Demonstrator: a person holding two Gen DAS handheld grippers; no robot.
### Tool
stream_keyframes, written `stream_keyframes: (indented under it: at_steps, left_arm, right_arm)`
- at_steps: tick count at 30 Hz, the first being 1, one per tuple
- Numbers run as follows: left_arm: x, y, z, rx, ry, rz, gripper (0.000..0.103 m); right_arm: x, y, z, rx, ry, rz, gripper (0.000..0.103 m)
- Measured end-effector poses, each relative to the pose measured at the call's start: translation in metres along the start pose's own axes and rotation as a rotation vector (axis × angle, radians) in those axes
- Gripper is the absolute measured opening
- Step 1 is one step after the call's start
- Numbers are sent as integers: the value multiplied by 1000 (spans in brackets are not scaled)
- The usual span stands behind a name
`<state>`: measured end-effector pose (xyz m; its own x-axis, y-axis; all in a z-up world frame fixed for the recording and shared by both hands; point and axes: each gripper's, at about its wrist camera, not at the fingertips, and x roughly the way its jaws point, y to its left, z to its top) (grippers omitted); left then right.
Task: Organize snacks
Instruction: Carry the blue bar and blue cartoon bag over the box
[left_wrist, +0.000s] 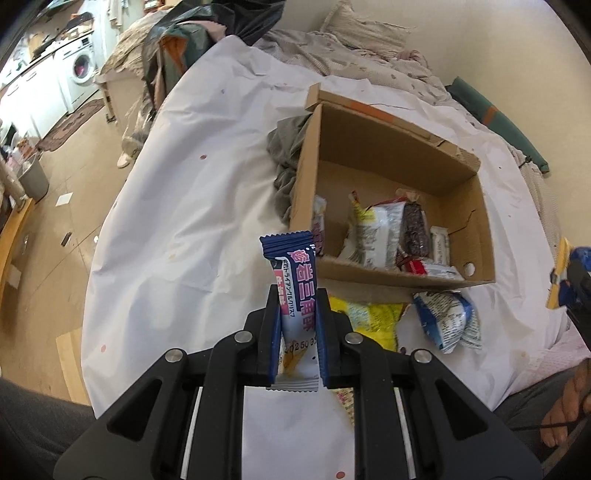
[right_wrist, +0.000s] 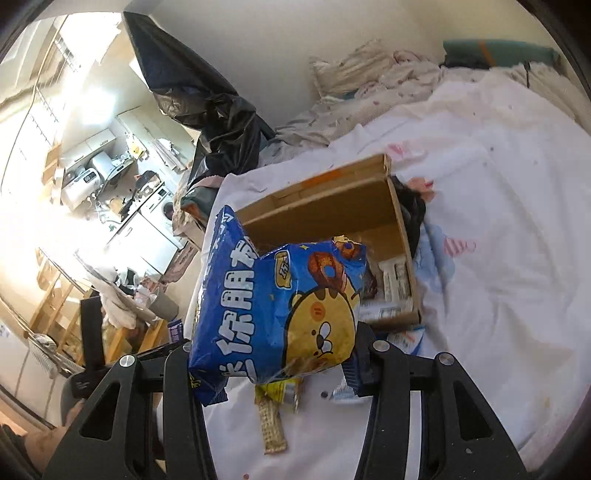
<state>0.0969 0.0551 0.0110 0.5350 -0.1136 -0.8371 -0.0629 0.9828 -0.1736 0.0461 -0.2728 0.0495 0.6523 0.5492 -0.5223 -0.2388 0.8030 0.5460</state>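
Observation:
My left gripper (left_wrist: 298, 295) is shut on a navy and white snack bar (left_wrist: 295, 280), held upright above the white sheet, just left of the near corner of an open cardboard box (left_wrist: 476, 236). The box holds several snack packets (left_wrist: 384, 236). My right gripper (right_wrist: 277, 354) is shut on a blue snack bag with a yellow cartoon face (right_wrist: 280, 310), held in front of the same box (right_wrist: 332, 206). That bag also shows at the right edge of the left wrist view (left_wrist: 565, 277). A yellow packet (left_wrist: 369, 317) and a blue and white packet (left_wrist: 447, 321) lie on the sheet before the box.
The box rests on a bed covered with a white sheet (left_wrist: 184, 221). A grey cloth (left_wrist: 288, 155) lies against the box's left side. A wafer bar (right_wrist: 273, 424) lies on the sheet under the right gripper. Bedding and a pillow (left_wrist: 362, 26) lie behind. The floor (left_wrist: 66, 206) is to the left.

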Motion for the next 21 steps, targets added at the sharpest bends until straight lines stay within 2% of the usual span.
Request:
stream_keyframes:
  at_steps: [7,14,18,21]
  left_arm:
    - [-5,-18,44,73,-30,-21,13]
    - [21,-57,81,210,-19,-36,13]
    - [44,-71,85,291,-32,-5,13]
    - [67,-67,84,269,-10,-19,13]
  right_arm:
    - [30,-2,28,-39,3,-6,50]
    - [73,-8,48,-84,51,-72,50]
    - [99,-17,44,-76,113,-145,50]
    - [109,-23,39,-57,145,-181,50]
